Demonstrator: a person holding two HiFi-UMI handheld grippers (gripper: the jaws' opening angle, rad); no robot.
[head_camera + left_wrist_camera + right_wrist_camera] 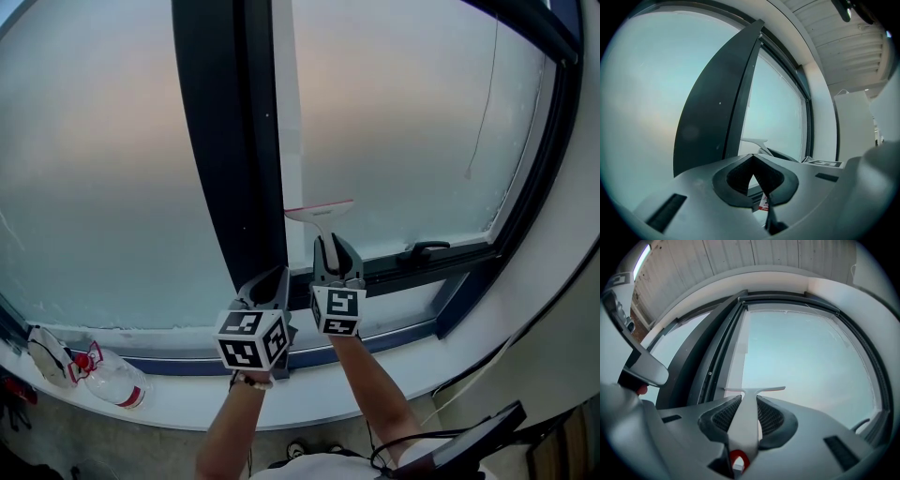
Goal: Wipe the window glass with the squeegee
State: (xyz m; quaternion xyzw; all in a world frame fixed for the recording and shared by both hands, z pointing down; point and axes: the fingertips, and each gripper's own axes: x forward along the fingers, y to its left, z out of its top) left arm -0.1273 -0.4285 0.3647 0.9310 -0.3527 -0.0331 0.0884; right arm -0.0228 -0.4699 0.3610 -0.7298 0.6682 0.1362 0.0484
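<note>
- Nearest to us are the person's two bare forearms (380, 398), each ending in one gripper.
- The right gripper (336, 248) pinches the handle of the single white plastic T-shaped squeegee (319, 212). In the right gripper view, the handle fills the gap between the ribbed pads (724, 413).
- The squeegee's handle runs straight out from the jaws and up toward the window. Its blade, with a thin red edge, lies crosswise and level at the far end.
- That blade sits low on the right-hand frosted glass pane (403, 112), with its left end just beside the dark upright frame post (230, 122). We cannot tell whether it presses on the glass.
- The left gripper (278, 274) is just to the left of the right one and a little lower, in front of the foot of the post. Its jaws are pressed together with nothing between them.
- We count two panes, the second being the left-hand frosted pane (94, 141).
- One black window handle (422, 249) lies on the lower frame to the right of the squeegee.
- One clear spray bottle with a red trigger (112, 380) lies on the white sill (309, 389), far left.
</note>
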